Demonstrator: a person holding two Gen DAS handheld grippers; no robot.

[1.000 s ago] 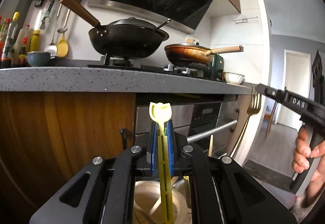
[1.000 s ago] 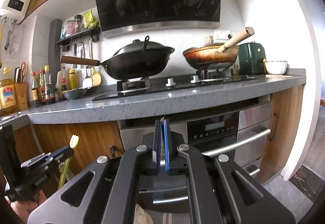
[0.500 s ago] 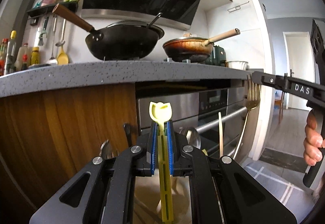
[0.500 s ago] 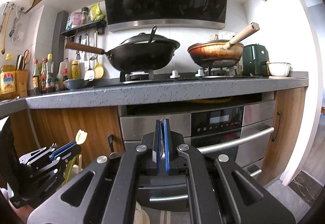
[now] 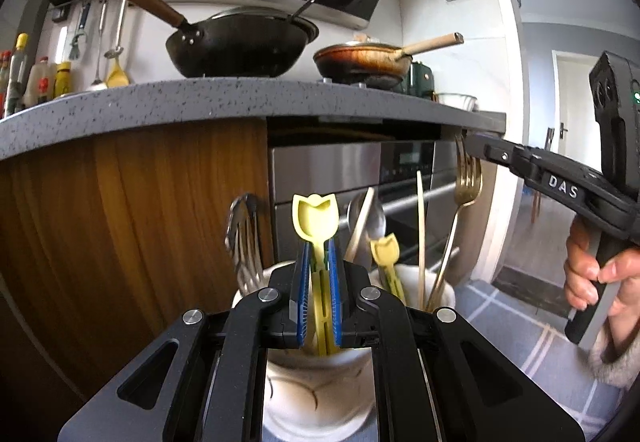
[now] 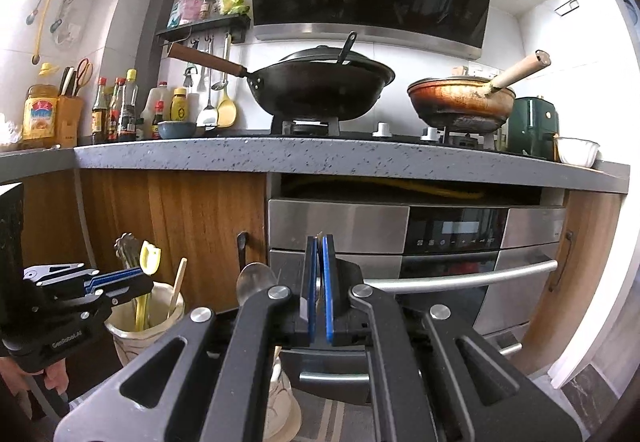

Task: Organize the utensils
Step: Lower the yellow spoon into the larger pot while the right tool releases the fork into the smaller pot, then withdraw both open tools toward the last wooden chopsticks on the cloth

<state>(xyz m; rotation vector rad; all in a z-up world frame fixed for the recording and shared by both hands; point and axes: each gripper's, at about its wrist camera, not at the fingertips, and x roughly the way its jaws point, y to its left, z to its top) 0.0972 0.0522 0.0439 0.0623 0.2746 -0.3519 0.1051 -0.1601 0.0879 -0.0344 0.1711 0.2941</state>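
Left gripper (image 5: 318,254) clamps a yellow spoon (image 5: 315,219) standing in the crowded cup (image 5: 320,394); right gripper (image 6: 319,262) pinches a gold fork (image 5: 466,181).

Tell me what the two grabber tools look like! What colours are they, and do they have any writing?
Both are black, with round silver bolts and blue pads on the fingers. The left gripper has ribbed blue pads and a small white label, seen from the right wrist. The right gripper shows white letters "DAS". A bare hand holds its black handle.
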